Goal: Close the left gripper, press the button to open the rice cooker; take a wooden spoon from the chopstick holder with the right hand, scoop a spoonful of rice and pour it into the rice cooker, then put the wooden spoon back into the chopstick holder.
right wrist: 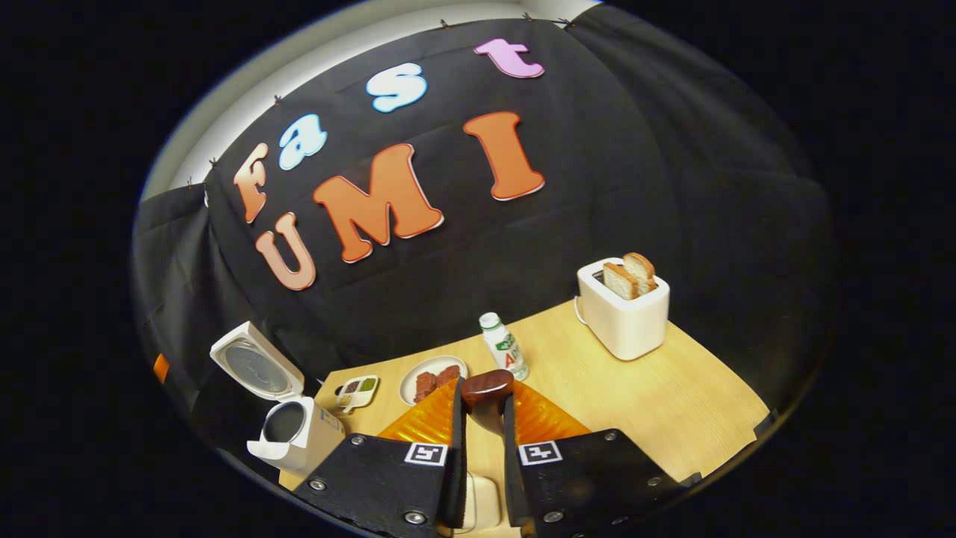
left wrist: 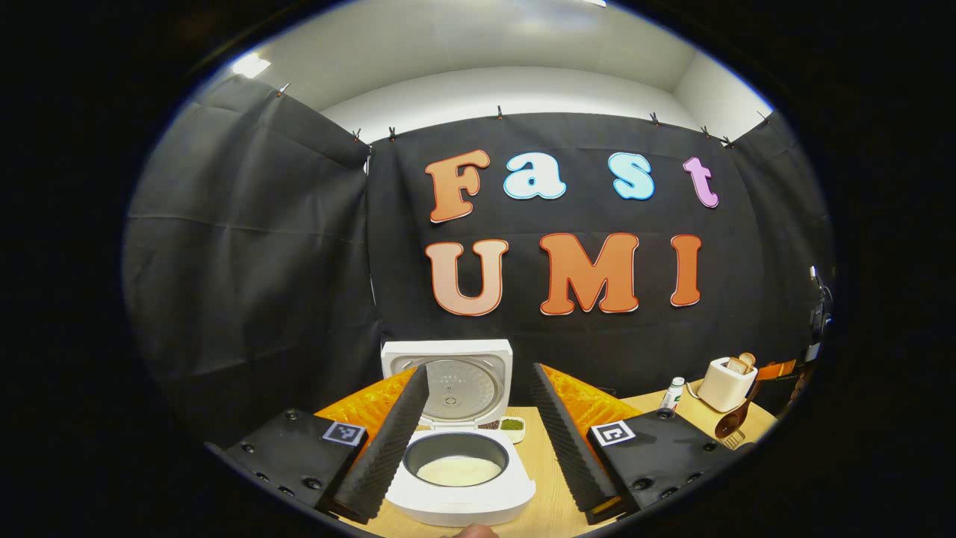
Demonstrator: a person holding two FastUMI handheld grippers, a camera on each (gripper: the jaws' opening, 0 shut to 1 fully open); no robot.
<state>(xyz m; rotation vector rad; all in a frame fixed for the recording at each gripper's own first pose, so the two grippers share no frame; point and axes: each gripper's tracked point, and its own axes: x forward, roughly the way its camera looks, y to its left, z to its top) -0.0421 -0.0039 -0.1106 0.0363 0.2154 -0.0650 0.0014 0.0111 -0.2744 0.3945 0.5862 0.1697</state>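
Your left tool (left wrist: 478, 441) stands wide apart, holding nothing, w/ the rice cooker (left wrist: 459, 478) between its fingers on the tabletop (left wrist: 549, 508). Cooker lid (left wrist: 448, 381) is up; inner pot has white rice at the bottom. Your right tool (right wrist: 484, 418) is narrow, clamped on the wooden spoon (right wrist: 487, 392), bowl end sticking out past the tips. Behind it: plate (right wrist: 433, 377) w/ reddish pieces, small divided dish (right wrist: 357, 392), bottle (right wrist: 505, 347), toaster (right wrist: 624, 306) w/ two bread slices.

Left gripper view level, close before the open rice cooker (left wrist: 457, 448), right gripper view tilted, higher, both sharing the table (right wrist: 672, 403)
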